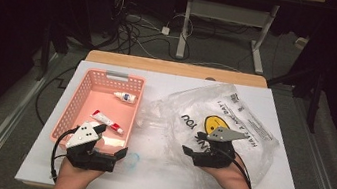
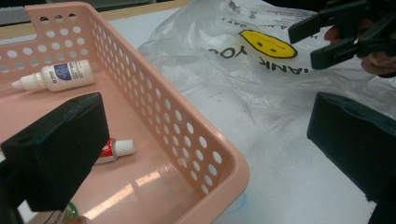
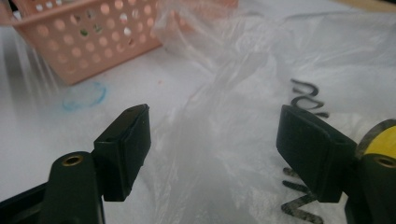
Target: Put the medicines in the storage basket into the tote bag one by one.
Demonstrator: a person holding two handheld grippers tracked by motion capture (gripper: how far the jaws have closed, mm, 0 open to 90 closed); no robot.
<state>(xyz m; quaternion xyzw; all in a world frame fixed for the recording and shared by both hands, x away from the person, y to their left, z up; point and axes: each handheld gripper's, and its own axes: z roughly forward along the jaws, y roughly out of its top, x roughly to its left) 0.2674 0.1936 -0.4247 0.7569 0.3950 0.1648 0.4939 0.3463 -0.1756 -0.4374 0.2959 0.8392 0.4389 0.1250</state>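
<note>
The right claw (image 1: 187,151) hovered low over the clear plastic bag (image 1: 248,121), which lay crumpled across the right half of the white worktop (image 1: 154,178), its near edge spilling toward the person. The right claw's jaws stood apart, about half spread, with a fold of the bag's film rising between them in the right gripper view; the pads were not pressing on it there. The bag's yellow smiley print (image 1: 211,124) and black lettering sat just beyond that claw, close to the grey plate on its top.

Over on the left, the left claw (image 1: 113,143) was spread wide, empty, at the near right corner of the pink basket (image 1: 71,110). In the left gripper view one jaw hung over the basket's floor and the other over the bare worktop outside, so the basket's perforated wall ran between them, untouched.

Inside the basket, a small white dropper bottle (image 1: 124,97) with a blue label lay on its side toward the far end, and a red-and-white tube (image 1: 107,121) lay slantwise nearer the middle, well apart from the bottle. The bag's left edge reached almost to the basket's right wall. A faint blue ring mark (image 1: 131,161) showed on the worktop near the basket's front corner.
</note>
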